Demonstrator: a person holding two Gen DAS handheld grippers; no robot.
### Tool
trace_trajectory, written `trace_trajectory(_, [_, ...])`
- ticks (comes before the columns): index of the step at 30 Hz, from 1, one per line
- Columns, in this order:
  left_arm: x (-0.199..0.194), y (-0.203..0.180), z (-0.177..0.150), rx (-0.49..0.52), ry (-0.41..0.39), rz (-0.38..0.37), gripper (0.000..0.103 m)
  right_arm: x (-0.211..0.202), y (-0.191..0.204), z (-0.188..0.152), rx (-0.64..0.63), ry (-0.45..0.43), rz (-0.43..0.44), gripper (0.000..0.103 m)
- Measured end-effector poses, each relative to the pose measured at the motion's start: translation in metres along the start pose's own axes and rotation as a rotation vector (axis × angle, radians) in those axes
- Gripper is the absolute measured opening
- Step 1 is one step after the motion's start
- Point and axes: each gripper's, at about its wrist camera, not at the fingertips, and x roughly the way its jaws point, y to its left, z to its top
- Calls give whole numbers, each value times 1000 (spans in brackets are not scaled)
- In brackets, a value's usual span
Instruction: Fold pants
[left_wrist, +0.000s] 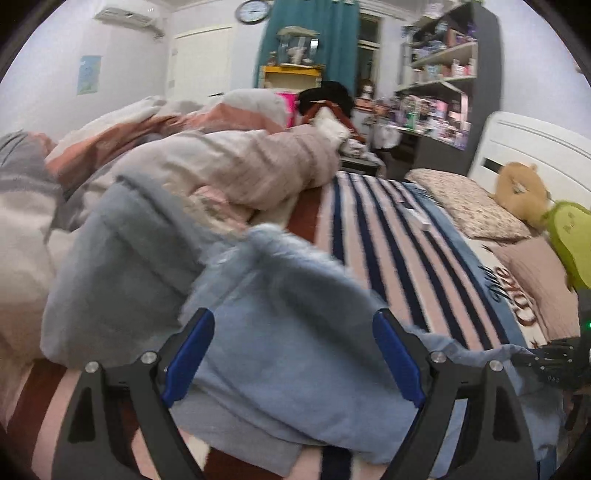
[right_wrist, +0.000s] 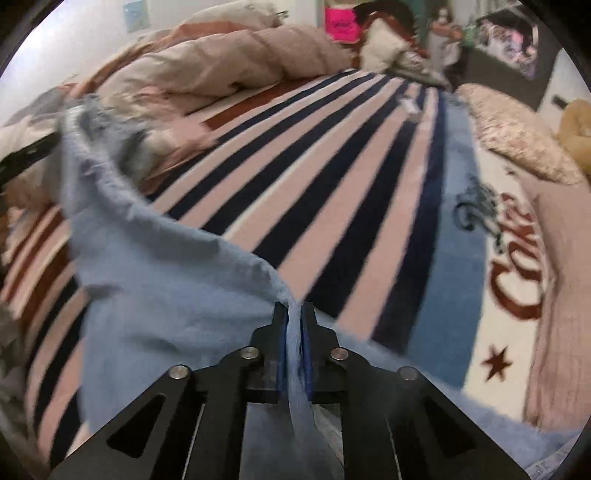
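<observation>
Striped bedding in pink, navy and rust covers the bed (right_wrist: 332, 206), with a rumpled pale duvet (left_wrist: 236, 166) piled across the upper left of both views and cluttered shelves (left_wrist: 443, 74) seen at the upper right of the left wrist view.

The pants (left_wrist: 280, 332), light blue and soft-looking with a frayed, fuzzy edge, are spread over the lower half of the left wrist frame. The left tool (left_wrist: 293, 354) is held wide apart, its two blue-padded fingers (left_wrist: 397, 362) standing on either side of the cloth with nothing pinched between them; the fabric lies bunched just ahead of and beneath the gap.

In the right wrist view the right tool (right_wrist: 294, 332) is clamped onto an edge of the pants (right_wrist: 159, 295), a thin fold of blue cloth being squeezed between the pads at lower centre. From that pinch the fabric is stretched up toward the upper left of the frame, lifted off the bed in a sagging sheet. Motion blur softens the cloth's edges.
</observation>
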Motion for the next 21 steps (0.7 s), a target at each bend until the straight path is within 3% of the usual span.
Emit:
trace_trajectory(1, [2, 4, -1, -11, 6, 6, 85, 4, -5, 2, 23, 8, -10, 13])
trace_trajectory(3, [5, 12, -2, -32, 14, 28, 85, 2, -16, 1, 80, 16, -5, 34])
trace_trajectory(4, [5, 13, -2, -36, 12, 42, 85, -9, -23, -2, 106, 2, -13, 40])
trace_trajectory(6, [4, 16, -2, -43, 10, 56, 85, -41, -36, -14, 164, -47, -57, 65])
trace_trajectory(7, [2, 16, -2, -44, 7, 37, 85, -61, -45, -23, 201, -76, -77, 68])
trace_trajectory(10, [-2, 9, -2, -34, 7, -21, 85, -122, -71, -65, 311, -123, -162, 69])
trace_trajectory(13, [-3, -7, -2, -8, 15, -75, 85, -174, -93, -119, 436, -135, -317, 71])
trace_trajectory(18, [-6, -36, -3, 54, 19, -144, 85, -225, -104, -198, 634, -178, -287, 70])
trace_trajectory(21, [-3, -44, -5, 68, 27, -158, 85, -236, -102, -214, 658, -192, -458, 70])
